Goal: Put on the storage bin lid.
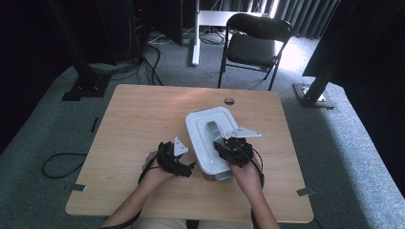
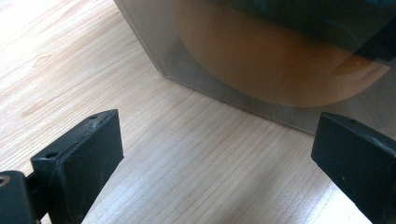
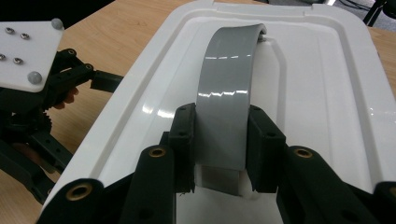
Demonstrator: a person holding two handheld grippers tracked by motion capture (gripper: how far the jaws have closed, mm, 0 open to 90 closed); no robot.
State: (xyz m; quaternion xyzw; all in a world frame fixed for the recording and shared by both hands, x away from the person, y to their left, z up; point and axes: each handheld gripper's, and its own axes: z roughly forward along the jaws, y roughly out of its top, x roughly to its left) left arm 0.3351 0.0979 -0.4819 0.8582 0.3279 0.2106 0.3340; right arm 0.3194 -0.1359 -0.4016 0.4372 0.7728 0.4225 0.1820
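We find the box (image 1: 210,143) on the table (image 1: 143,119), right of centre, its lid (image 3: 303,93) on top with the handle (image 3: 226,107) arching along the lid's middle. The right gripper (image 1: 228,145) sits over the box's near end, its jaws on either side of the handle. The left gripper (image 1: 188,167) lies just left of the box's near corner, jaws apart; something rounded seems to sit inside the box. A chair (image 1: 255,43) stands behind the table.

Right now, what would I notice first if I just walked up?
The white box in the middle of the wooden table. The right gripper is clamped on the box's grey handle, and the left gripper waits open beside the box.
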